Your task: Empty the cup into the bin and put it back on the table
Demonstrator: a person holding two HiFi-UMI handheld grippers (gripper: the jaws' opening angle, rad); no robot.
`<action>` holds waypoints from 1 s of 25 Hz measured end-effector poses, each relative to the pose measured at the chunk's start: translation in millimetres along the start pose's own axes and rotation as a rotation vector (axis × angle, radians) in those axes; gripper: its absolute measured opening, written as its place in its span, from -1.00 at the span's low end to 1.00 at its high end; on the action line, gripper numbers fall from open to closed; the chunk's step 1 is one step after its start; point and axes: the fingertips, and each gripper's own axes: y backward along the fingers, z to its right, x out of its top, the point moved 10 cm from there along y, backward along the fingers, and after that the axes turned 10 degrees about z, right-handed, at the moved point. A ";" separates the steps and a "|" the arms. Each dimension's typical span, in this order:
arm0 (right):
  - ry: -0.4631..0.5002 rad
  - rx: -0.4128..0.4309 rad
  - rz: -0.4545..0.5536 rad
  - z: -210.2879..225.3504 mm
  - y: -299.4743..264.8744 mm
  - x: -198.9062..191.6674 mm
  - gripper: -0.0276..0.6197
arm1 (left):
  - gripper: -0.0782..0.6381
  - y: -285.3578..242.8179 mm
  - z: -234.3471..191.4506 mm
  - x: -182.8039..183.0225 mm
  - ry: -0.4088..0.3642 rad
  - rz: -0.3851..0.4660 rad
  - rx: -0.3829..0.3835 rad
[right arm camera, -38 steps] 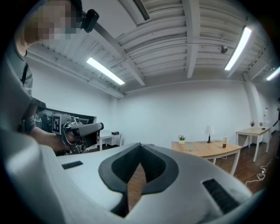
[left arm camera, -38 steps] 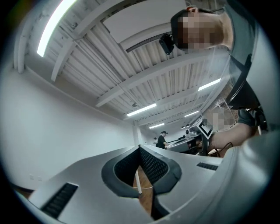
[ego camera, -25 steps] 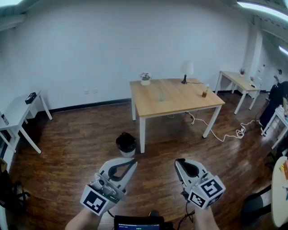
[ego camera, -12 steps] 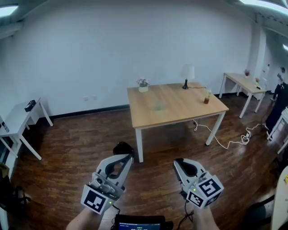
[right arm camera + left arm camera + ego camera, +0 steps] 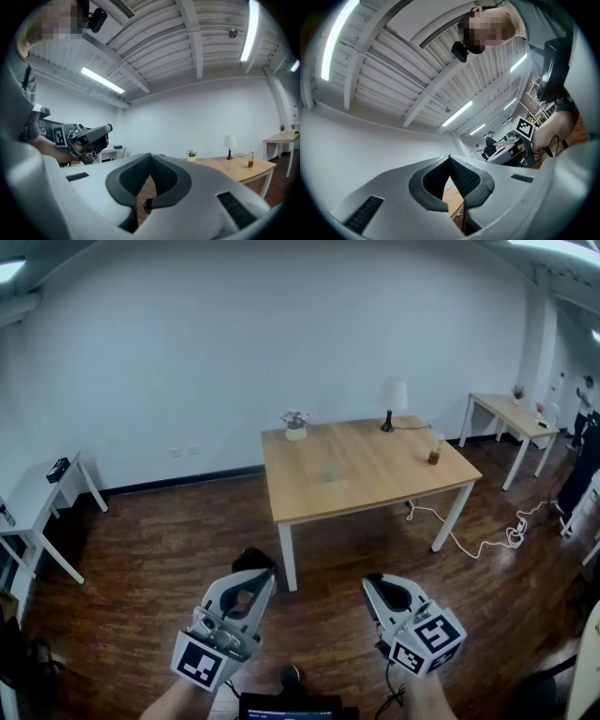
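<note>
The person holds both grippers low over a dark wooden floor [image 5: 141, 559], well short of the wooden table [image 5: 375, 486]. The left gripper [image 5: 262, 575] has its jaws closed tip to tip with nothing between them, and its own view shows the ribbed pads [image 5: 464, 177] meeting at a point. The right gripper [image 5: 377, 581] is closed and empty in the same way, its jaws pressed together in its own view. The cup [image 5: 327, 472] stands on the table near the middle of the top, a faint see-through shape, apart from both grippers. A small potted plant [image 5: 295, 425] sits at the table's far left corner, a lamp [image 5: 390, 399] at the far edge, and a bottle [image 5: 434, 455] with dark liquid near the right edge. The dark bin [image 5: 249, 560] stands on the floor by the table's near left leg, partly hidden behind the left gripper's tip. A white cable [image 5: 487, 541] trails across the floor to the table's right, and a white side table [image 5: 37, 495] stands at the left wall.
</note>
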 end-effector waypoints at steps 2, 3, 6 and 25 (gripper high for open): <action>0.008 0.001 0.002 11.0 -13.5 -2.8 -0.91 | -0.78 -3.7 -10.0 -14.2 0.008 0.004 0.004; 0.011 0.001 0.003 16.6 -21.7 -3.2 -0.91 | -0.78 -6.0 -15.8 -21.3 0.009 0.007 0.004; 0.008 -0.003 0.002 31.6 -44.4 -6.6 -0.91 | -0.78 -12.4 -34.0 -41.7 0.008 0.013 0.007; 0.019 -0.063 -0.074 116.8 -209.8 -28.2 -0.91 | -0.78 -50.1 -177.8 -167.8 0.104 0.058 0.075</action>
